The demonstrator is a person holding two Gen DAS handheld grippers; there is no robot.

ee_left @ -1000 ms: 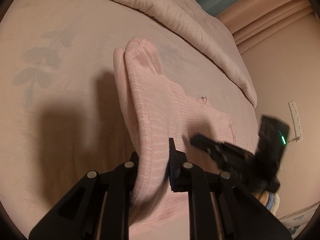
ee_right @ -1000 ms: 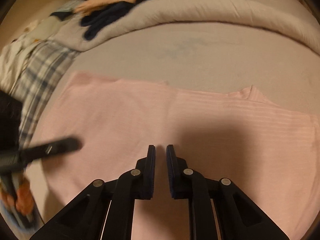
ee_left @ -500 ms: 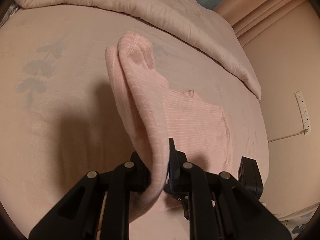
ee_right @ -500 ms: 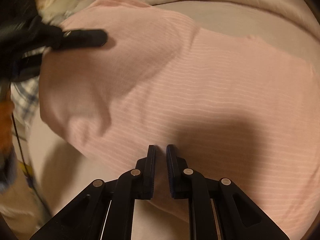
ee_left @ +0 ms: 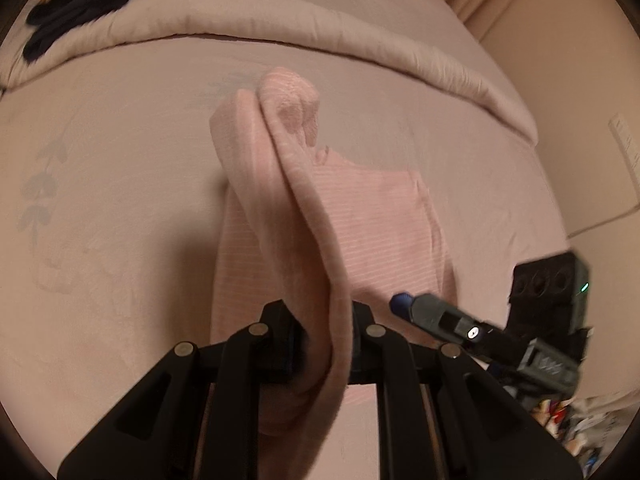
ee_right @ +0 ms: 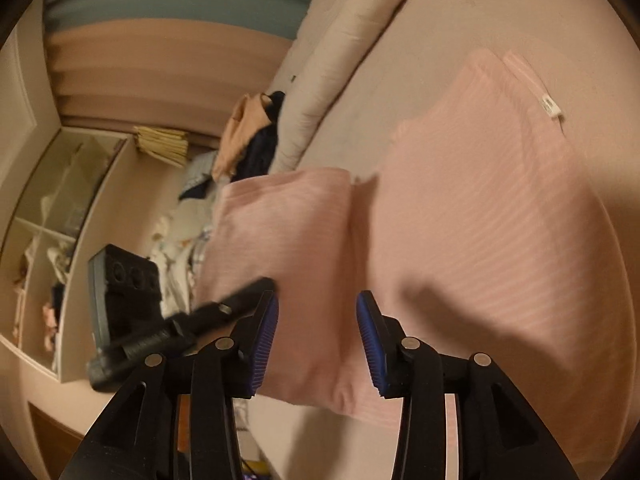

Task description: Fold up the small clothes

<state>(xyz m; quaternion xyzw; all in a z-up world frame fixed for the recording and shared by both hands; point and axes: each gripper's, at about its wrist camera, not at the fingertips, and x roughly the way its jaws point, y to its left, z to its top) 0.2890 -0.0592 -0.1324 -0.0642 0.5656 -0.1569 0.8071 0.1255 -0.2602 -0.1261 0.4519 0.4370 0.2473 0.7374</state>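
Pink top point(ee_left: 360, 216) on the bed point(ee_left: 120, 160), one edge raised in a fold and pinched in the nearly closed left tool point(ee_left: 324, 316). Right tool point(ee_right: 316, 320) just opened, jaws apart, empty, over the top's near edge. Hem near the left tool hidden. Fold ridge running near to far; collar label point(ee_right: 550, 106) far right.

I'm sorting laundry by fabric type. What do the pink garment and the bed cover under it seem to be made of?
Pink garment: probably a soft ribbed knit, going by its fine raised stripes and limp drape; matte. Bed cover: apparently smooth, matte woven cloth, faintly creased, with a pale leaf print. The fibres themselves cannot be told.
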